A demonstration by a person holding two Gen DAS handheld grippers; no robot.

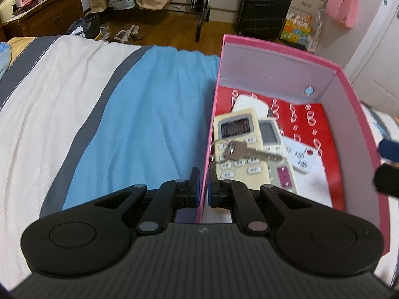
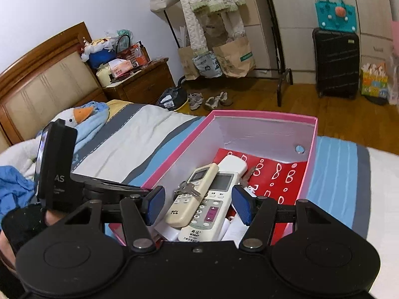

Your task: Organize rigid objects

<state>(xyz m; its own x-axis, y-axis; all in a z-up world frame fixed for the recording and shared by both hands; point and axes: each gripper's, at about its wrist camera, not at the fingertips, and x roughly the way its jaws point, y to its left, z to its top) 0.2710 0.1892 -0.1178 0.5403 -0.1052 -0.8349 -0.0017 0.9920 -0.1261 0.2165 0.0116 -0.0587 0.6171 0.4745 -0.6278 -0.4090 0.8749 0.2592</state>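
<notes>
- Left gripper (image 1: 204, 186) first: its 2 blue-padded fingers are pinched narrow on the near left wall of the pink box (image 1: 279, 47), 1 pad outside, 1 inside.
- Right gripper (image 2: 198, 203) hovers low over the box's near end, fingers spread wide, gripping nothing.
- Between those fingers lie 2 hard plastic remotes: a cream remote (image 2: 192, 194) resting across a white remote (image 2: 212, 209) with a purple button.
- A flat metal key (image 1: 245, 152) on a thin ring sits on top of the cream remote's buttons.
- Farther in, a rounded white remote (image 2: 233, 163) lies on the glossy red sheet (image 2: 279, 172) lining the box floor.
- The stiff cardboard box rests on the soft striped blanket (image 1: 139, 114).
- Beyond, a dark suitcase (image 2: 335, 64) stands on the wood floor.
</notes>
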